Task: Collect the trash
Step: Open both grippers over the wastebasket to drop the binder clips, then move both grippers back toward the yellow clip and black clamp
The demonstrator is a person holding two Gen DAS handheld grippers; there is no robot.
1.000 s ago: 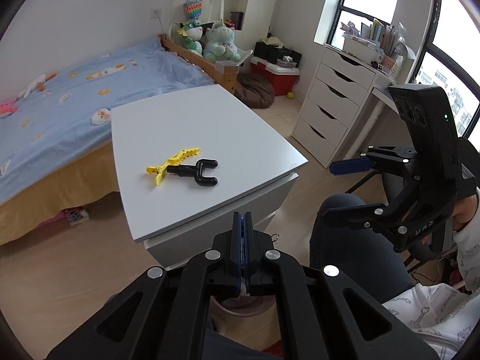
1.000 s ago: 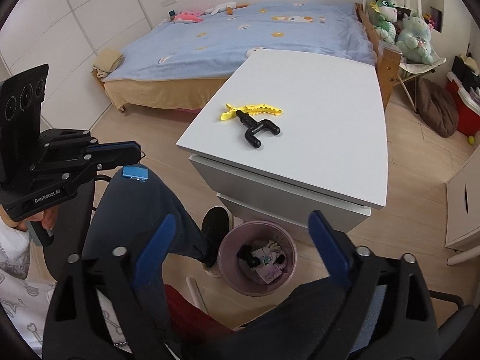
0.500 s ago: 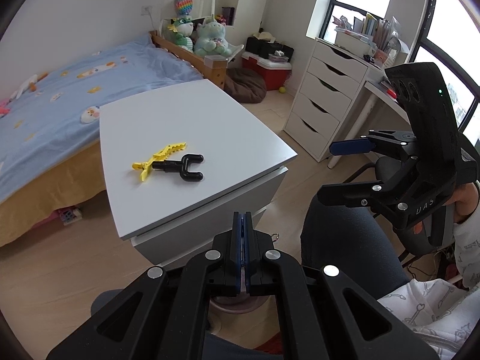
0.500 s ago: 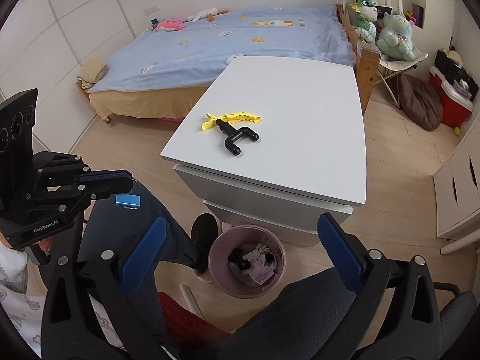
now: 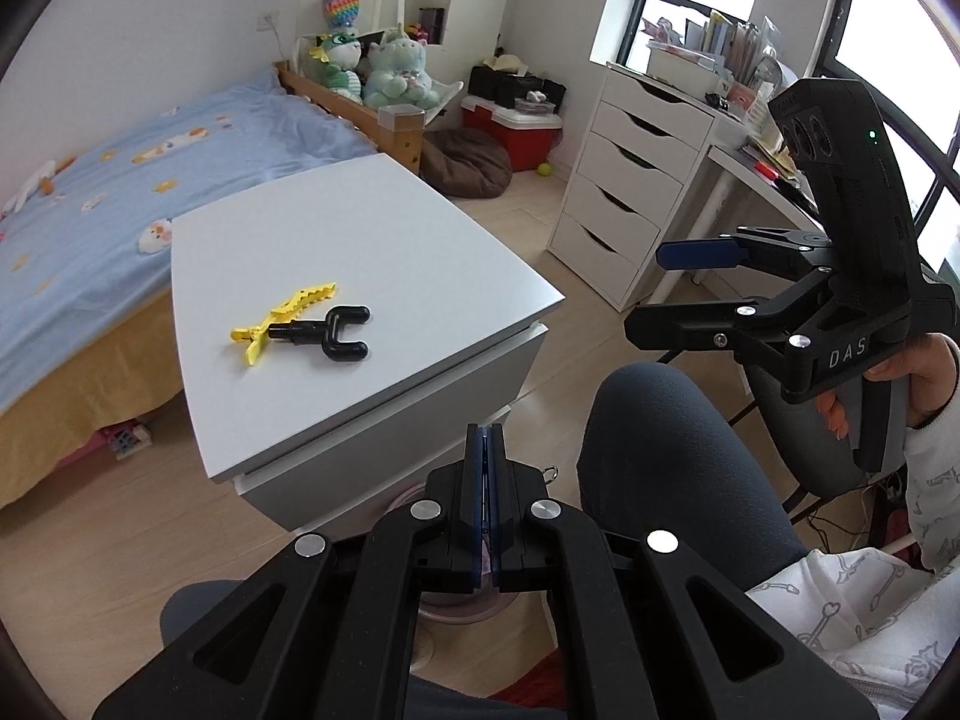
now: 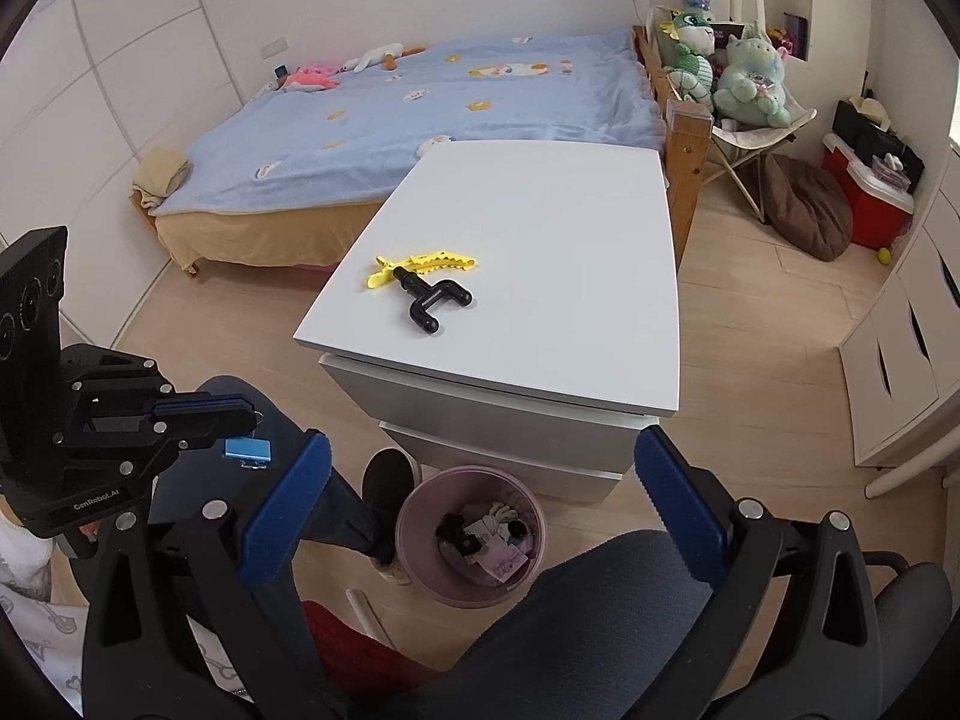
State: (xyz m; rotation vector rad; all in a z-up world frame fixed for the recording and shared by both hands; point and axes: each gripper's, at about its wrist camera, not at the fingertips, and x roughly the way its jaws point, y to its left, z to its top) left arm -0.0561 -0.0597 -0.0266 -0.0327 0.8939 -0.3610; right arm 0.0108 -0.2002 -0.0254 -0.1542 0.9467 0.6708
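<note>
The left gripper (image 6: 240, 414) fingers pinch a blue binder clip (image 6: 247, 450), the right gripper's (image 6: 477, 507) spread above the pink trash bin (image 6: 414, 516) beside the bench (image 6: 540, 228).

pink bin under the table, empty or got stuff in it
Not empty: the pink bin holds several discarded bits, dark and pale, on its bottom.

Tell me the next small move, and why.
Probably swing the left tongs over the pink bin and open them. They are shut on a blue binder clip, which hangs to the left of the bin, not above it.
</note>
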